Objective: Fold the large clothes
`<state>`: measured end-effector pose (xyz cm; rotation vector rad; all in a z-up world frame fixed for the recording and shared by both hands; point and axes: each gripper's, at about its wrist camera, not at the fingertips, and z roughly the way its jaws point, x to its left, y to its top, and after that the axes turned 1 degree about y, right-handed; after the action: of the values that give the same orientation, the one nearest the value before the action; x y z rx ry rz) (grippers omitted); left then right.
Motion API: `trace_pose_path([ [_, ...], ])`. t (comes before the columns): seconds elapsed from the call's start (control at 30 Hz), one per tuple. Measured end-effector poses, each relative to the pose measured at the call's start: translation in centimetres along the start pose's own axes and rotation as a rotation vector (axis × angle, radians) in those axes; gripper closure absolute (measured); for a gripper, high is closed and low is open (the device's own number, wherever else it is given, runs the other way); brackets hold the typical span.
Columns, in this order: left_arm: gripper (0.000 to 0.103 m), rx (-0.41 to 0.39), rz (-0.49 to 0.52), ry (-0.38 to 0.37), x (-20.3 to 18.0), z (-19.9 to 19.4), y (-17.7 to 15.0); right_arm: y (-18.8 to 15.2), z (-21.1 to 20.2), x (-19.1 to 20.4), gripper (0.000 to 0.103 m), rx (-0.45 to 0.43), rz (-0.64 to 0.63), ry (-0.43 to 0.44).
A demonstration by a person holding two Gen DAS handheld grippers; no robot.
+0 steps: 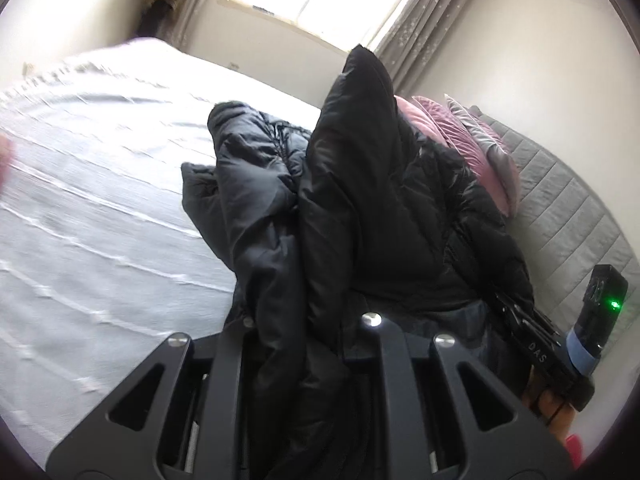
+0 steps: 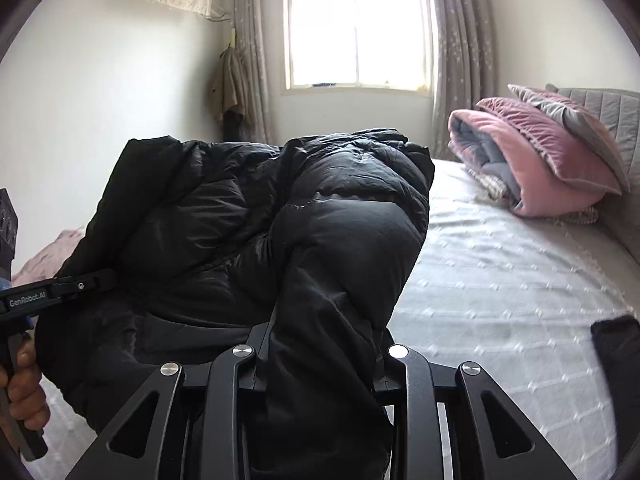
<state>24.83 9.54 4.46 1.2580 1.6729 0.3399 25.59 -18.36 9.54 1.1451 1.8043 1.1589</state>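
Observation:
A large black puffer jacket (image 1: 360, 208) is bunched up and held above the white bedspread (image 1: 100, 200). My left gripper (image 1: 308, 320) is shut on a fold of the jacket, which hides its fingertips. My right gripper (image 2: 320, 344) is shut on a thick padded fold of the same jacket (image 2: 248, 224), with the fabric spilling between its fingers. In the right wrist view the left gripper (image 2: 80, 286) shows at the left edge, pressed into the jacket. In the left wrist view the right gripper (image 1: 532, 336) shows at the lower right beside the jacket.
A folded pink and grey quilt (image 2: 532, 160) and pillows lie at the head of the bed against the grey padded headboard (image 2: 600, 112). A window (image 2: 356, 32) with curtains is on the far wall. The bedspread (image 2: 500, 280) stretches to the right of the jacket.

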Motion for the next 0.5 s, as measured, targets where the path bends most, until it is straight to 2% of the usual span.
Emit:
trace_pose_path([
  [0.1, 0.078, 0.105, -0.035, 0.026, 0.4, 4.8, -1.3, 0.9, 2.2, -3.8, 0.071, -0.013, 0.041, -0.015],
  [0.13, 0.075, 0.165, -0.071, 0.051, 1.1, 6.7, -2.0, 0.9, 3.2, -5.1, 0.064, 0.002, 0.058, -0.013],
  [0.17, 0.066, 0.197, -0.122, 0.053, 2.1, 8.1, -2.8, 0.2, 5.1, -6.7, 0.059, 0.051, 0.079, -0.026],
  [0.23, 0.061, 0.202, -0.183, -0.001, 3.4, 8.7, -3.4, -1.8, 8.7, -9.2, 0.037, 0.177, 0.120, -0.040],
  [0.27, 0.059, 0.203, -0.187, 0.009, 3.5, 8.4, -3.3, -3.4, 10.4, -10.5, 0.033, 0.255, 0.161, -0.027],
  [0.3, 0.059, 0.202, -0.184, 0.027, 3.5, 8.1, -3.1, -4.7, 11.0, -12.1, 0.029, 0.263, 0.240, 0.011],
  [0.37, 0.059, 0.173, -0.167, 0.067, 2.8, 6.6, -2.4, -5.0, 10.8, -14.4, 0.028, 0.266, 0.364, 0.068],
  [0.43, 0.059, 0.143, -0.168, 0.109, 2.6, 4.9, -1.5, -4.1, 9.7, -15.5, 0.026, 0.246, 0.413, 0.028],
  [0.5, 0.059, 0.125, -0.154, 0.188, 2.1, 3.4, -0.4, -3.3, 8.1, -15.5, 0.026, 0.215, 0.401, 0.011],
])
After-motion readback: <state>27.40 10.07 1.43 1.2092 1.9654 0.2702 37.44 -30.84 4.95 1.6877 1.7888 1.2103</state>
